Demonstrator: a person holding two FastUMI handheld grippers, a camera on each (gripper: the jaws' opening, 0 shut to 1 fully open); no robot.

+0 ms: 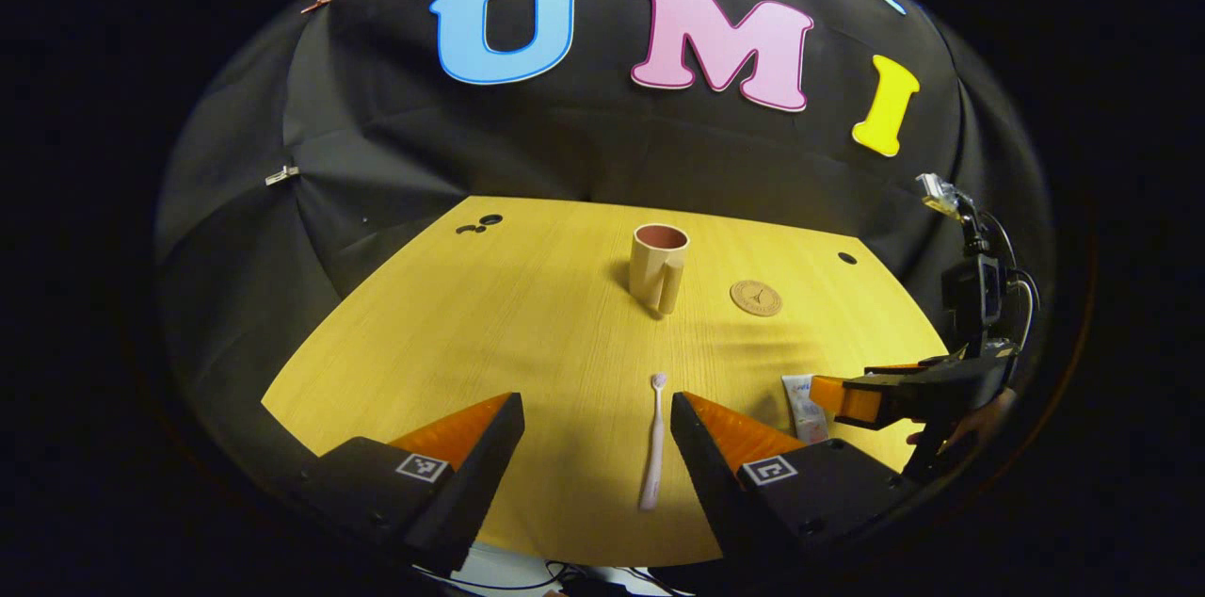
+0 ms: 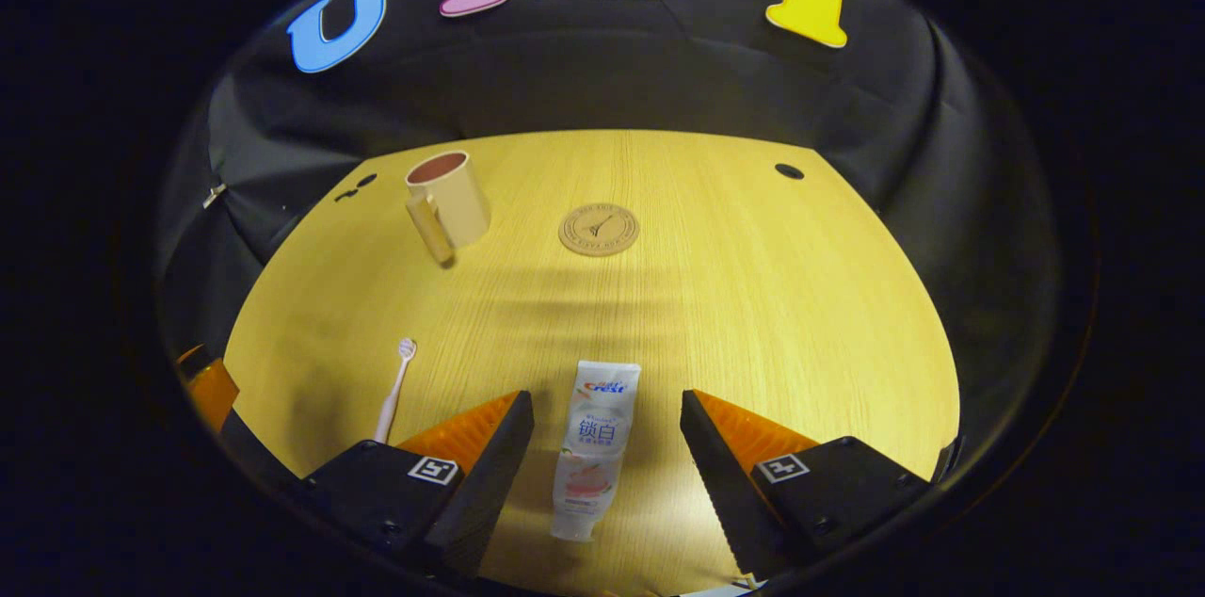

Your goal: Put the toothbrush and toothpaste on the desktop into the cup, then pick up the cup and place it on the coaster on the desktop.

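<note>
Both grippers, left (image 1: 597,432) and right (image 2: 607,432), are hanging wide open, empty, straddling the slim pink toothbrush (image 1: 652,442) and white toothpaste tube (image 2: 593,446); a skewed pinch risks either slipping.

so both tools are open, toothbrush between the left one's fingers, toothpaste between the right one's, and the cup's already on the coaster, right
Not the last part. In the right gripper view the cup stands on the bare desktop, apart from the coaster. The rest holds: toothbrush, toothpaste.

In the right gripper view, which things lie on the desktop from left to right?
toothbrush → cup → toothpaste tube → coaster
</note>
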